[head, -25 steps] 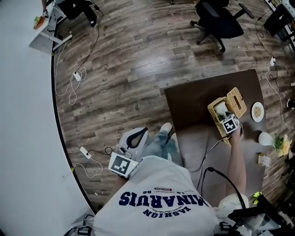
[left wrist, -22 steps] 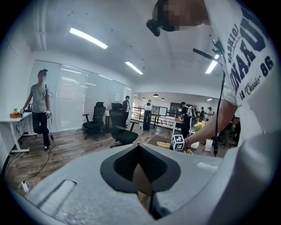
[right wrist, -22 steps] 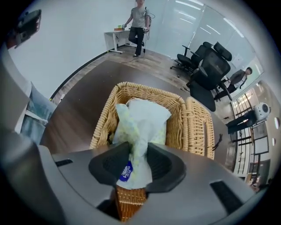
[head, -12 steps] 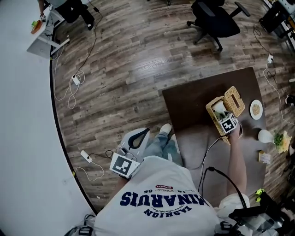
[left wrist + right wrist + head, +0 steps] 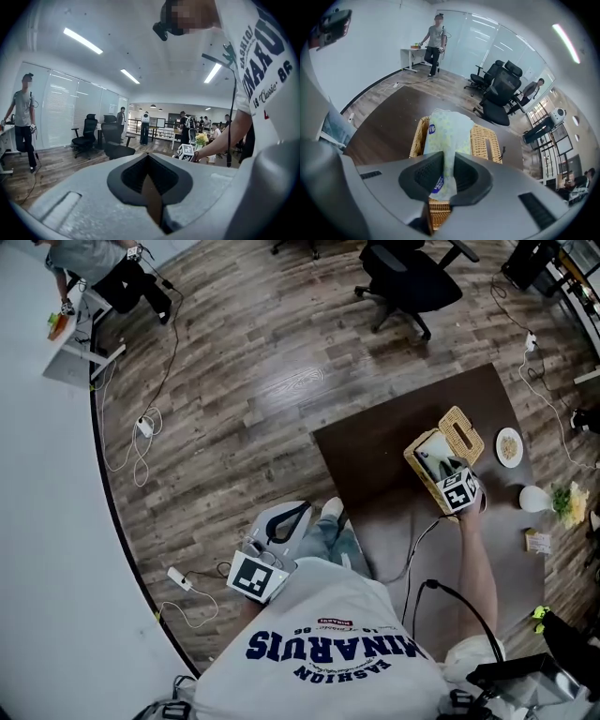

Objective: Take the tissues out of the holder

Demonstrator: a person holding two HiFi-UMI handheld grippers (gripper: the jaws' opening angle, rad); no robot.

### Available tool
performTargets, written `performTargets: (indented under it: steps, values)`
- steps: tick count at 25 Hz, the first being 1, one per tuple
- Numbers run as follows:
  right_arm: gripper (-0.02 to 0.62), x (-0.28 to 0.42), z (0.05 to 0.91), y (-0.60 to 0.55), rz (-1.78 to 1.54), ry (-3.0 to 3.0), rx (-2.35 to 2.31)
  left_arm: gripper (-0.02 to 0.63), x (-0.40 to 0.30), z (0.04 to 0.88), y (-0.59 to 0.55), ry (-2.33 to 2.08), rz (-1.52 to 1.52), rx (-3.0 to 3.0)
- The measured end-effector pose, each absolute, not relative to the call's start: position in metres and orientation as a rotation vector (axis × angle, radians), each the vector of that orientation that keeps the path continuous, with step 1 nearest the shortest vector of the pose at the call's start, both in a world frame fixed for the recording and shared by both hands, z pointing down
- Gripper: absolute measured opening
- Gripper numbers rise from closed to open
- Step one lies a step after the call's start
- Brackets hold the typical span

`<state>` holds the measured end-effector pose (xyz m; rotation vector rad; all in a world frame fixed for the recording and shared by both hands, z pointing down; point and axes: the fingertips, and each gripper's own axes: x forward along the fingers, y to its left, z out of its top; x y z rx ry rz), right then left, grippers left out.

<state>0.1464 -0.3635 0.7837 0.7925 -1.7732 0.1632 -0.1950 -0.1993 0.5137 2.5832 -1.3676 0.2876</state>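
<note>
Office w/ wood-plank floor point(image 5: 262, 381); dark brown table point(image 5: 375, 446) at right of the head view. On it sits the wicker holder point(image 5: 420, 465), its lid point(image 5: 461, 432) open on the far side. A small plate point(image 5: 509, 446) lies beside the lid, and a white round obj point(image 5: 532, 498) is nearer the person. The right gripper point(image 5: 441, 470) is over the open holder, arm stretched out to it. The left gripper point(image 5: 284, 514) hangs low beside the person's leg, well apart from the table, over the floor. Office chair point(image 5: 405, 273) at top, cables point(image 5: 141, 423) on the floor at left.

Left gripper view: jaws together, nothing btwn them. Bg: chairs and several people standing. The right gripper's marker cube point(image 5: 186, 151) shows small in the distance.

Right gripper view: jaws clamped on the near end of the tissue pack point(image 5: 446, 133), pale green-yellow wrap w/ a blue label. The pack rises over the holder point(image 5: 418, 136); can't tell if its far end is clear of the rim. The slotted lid point(image 5: 487, 140) lies open to the right. Dark table underneath; chairs point(image 5: 499, 93) and a standing person point(image 5: 433, 42) behind.
</note>
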Motion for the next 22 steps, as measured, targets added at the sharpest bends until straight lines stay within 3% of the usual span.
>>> performTargets:
  steps: [22]
  values:
    - [0.06, 0.164, 0.57, -0.288, 0.179, -1.992, 1.435, 0.005, -0.067, 0.455, -0.234, -0.748, 0.092, 2.994]
